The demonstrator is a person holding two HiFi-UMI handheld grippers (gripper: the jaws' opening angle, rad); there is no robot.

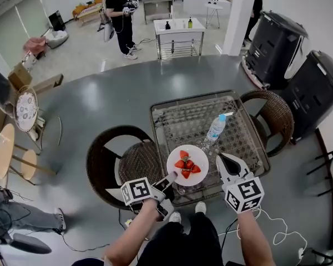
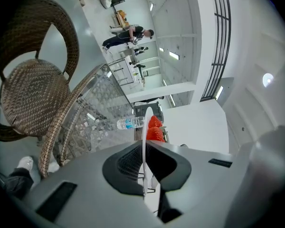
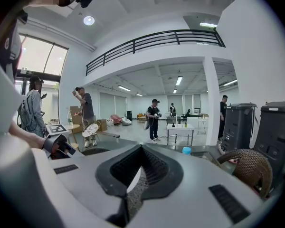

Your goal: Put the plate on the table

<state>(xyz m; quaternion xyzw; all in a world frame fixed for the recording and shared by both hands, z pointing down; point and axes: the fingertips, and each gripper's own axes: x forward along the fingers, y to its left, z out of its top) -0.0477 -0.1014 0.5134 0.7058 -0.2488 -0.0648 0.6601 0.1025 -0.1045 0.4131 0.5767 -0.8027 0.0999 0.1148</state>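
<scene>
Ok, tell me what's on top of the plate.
Red strawberries lie in a cluster on the white plate. The left gripper covers its near rim.

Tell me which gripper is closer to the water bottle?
Right. The right gripper sits near the water bottle, on the person's side; the left gripper is farther, clamped on the plate.

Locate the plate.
Head view, centre: the plate is over the wicker table's near edge, left rim clamped in the left tool, water bottle just beyond.
</scene>
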